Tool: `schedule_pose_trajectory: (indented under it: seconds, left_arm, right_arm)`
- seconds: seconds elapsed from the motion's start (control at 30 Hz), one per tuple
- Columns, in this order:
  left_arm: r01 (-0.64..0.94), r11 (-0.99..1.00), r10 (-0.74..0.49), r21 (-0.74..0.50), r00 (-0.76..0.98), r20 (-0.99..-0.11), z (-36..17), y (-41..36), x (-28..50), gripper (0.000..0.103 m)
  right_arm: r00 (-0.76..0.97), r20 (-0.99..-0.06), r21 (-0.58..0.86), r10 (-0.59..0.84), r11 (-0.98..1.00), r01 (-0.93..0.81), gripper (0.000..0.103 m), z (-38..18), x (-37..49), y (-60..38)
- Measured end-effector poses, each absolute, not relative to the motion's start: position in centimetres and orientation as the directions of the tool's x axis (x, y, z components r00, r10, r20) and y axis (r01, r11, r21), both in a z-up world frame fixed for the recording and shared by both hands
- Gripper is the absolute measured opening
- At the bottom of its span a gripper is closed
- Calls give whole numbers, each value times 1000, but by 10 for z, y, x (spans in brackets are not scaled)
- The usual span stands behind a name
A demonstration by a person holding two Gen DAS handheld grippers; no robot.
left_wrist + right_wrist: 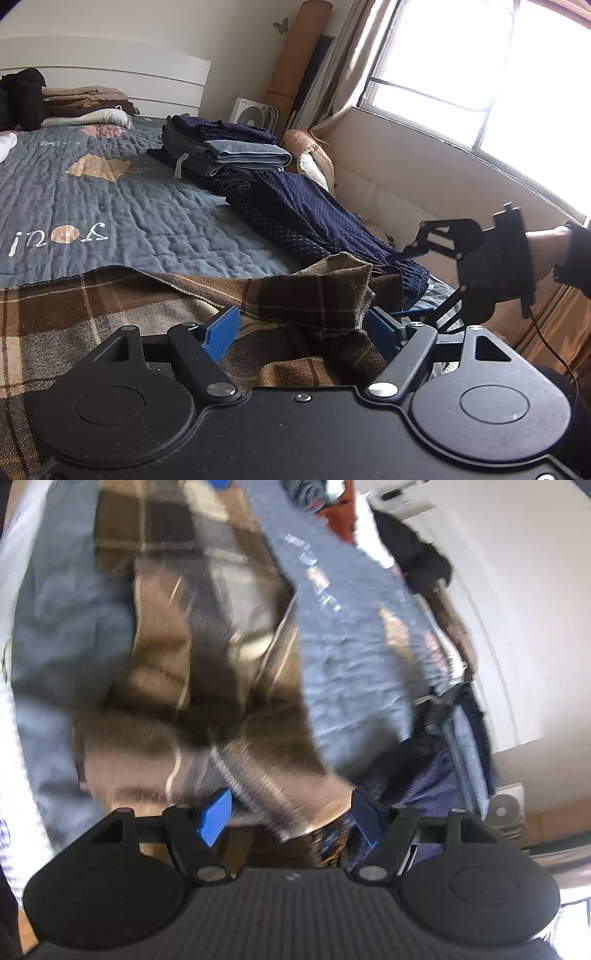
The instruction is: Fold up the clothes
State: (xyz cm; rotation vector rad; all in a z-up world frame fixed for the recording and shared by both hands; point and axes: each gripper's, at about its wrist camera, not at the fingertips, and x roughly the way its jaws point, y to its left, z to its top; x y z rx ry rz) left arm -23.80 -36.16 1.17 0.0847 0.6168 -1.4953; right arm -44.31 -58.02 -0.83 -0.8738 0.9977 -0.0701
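A brown plaid garment (110, 306) lies spread across the near end of the bed (110, 192), with one corner (332, 280) turned up and bunched on the right. Farther back sits a stack (221, 147) of folded blue and navy clothes, so part of the job looks done, while a dotted navy piece (295, 218) trails loose from under it toward the bed's edge.

The left hand-held gripper (303, 328) has its blue pads apart, the raised plaid fold lying between them but not pinched. The right hand-held gripper (288, 816) also stands apart above the plaid cloth (184, 646); that view is motion-blurred, so whether it touches the fabric is unclear.

The plaid piece still wants folding, and probably the navy one too.
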Motion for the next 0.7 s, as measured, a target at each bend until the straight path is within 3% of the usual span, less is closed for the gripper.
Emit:
schedule_pose_trajectory:
  seconds: [0.27, 0.37, 0.5, 0.6, 0.7]
  left_arm:
    - [945, 102, -893, -310, -51, -447, 8, -366, -241, 75]
    - [945, 104, -890, -310, -51, -453, 6, -368, -241, 75]
    - [945, 108, -887, -308, -49, -460, 4, -368, -242, 75]
    - [946, 111, -885, -306, -46, -463, 4, -369, -242, 75]
    - [945, 116, -885, -307, -43, -464, 4, -370, -242, 75]
  right_arm:
    - [525, -718, -669, -457, 660, -342, 66, -36, -426, -603]
    - [546, -699, -675, -461, 677, -293, 47, -31, -423, -609]
    - [574, -673, -679, -467, 698, -228, 10, -24, -419, -617]
    - [593, -652, -679, -473, 712, -178, 1, -18, -416, -623]
    - [650, -580, -671, -491, 740, -40, 1, 9, -414, -631]
